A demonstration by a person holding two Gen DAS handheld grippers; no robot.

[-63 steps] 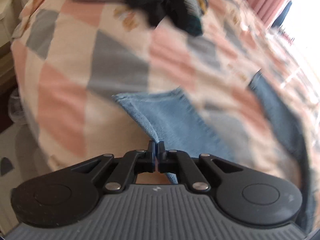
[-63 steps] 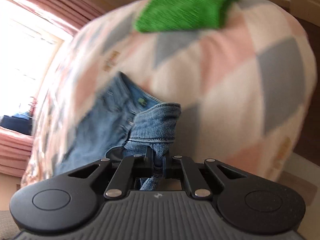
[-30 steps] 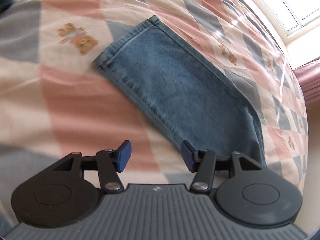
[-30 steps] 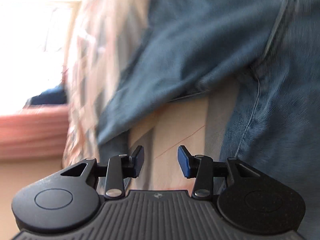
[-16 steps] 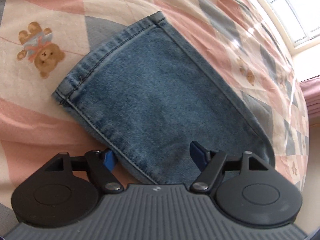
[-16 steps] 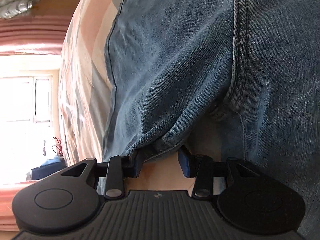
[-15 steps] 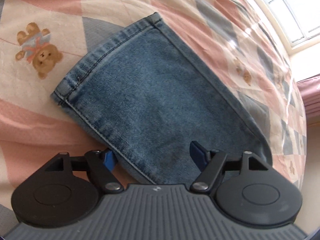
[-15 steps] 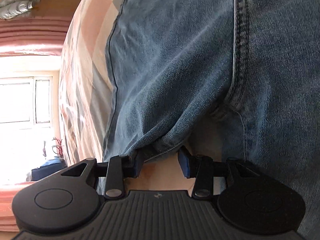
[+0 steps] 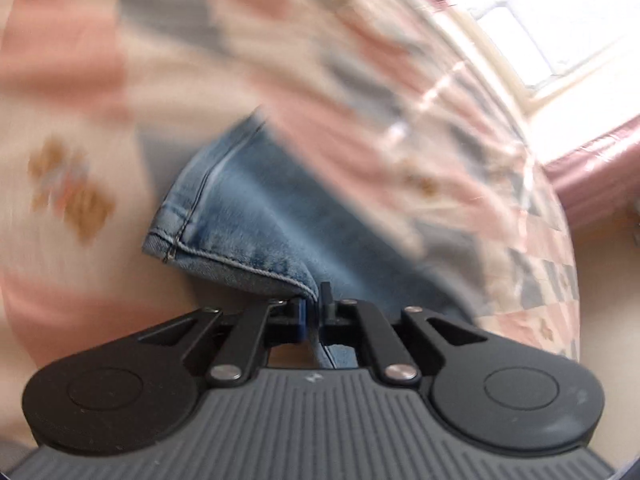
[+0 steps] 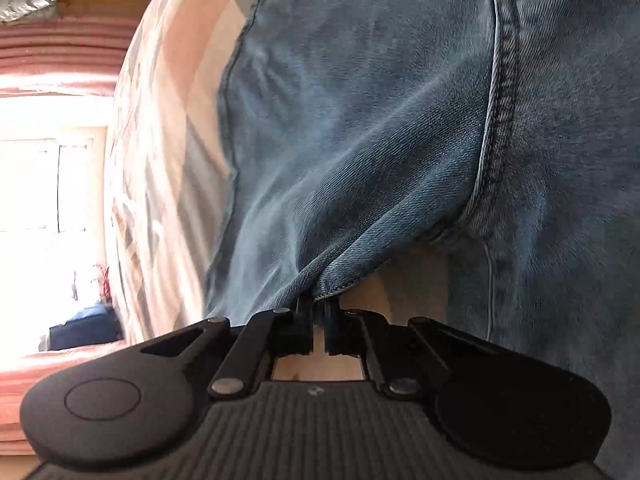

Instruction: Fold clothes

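A pair of blue jeans lies on a bed with a pink, grey and cream checked sheet (image 9: 72,60). In the left wrist view my left gripper (image 9: 314,304) is shut on the side seam of a jeans leg (image 9: 248,216) near its hem, and the hem end is lifted; the view is blurred. In the right wrist view my right gripper (image 10: 318,308) is shut on the edge of the jeans (image 10: 360,140) near the crotch seam, with denim filling most of the view.
The checked sheet (image 10: 160,128) runs on to the left of the jeans. A bright window (image 9: 516,40) and pink curtains (image 10: 64,52) lie beyond the bed. A teddy-bear print (image 9: 72,196) marks the sheet left of the hem.
Both grippers were open half a second ago and have closed on the denim. The left gripper has pulled the leg hem up and moved; its view is now blurred.
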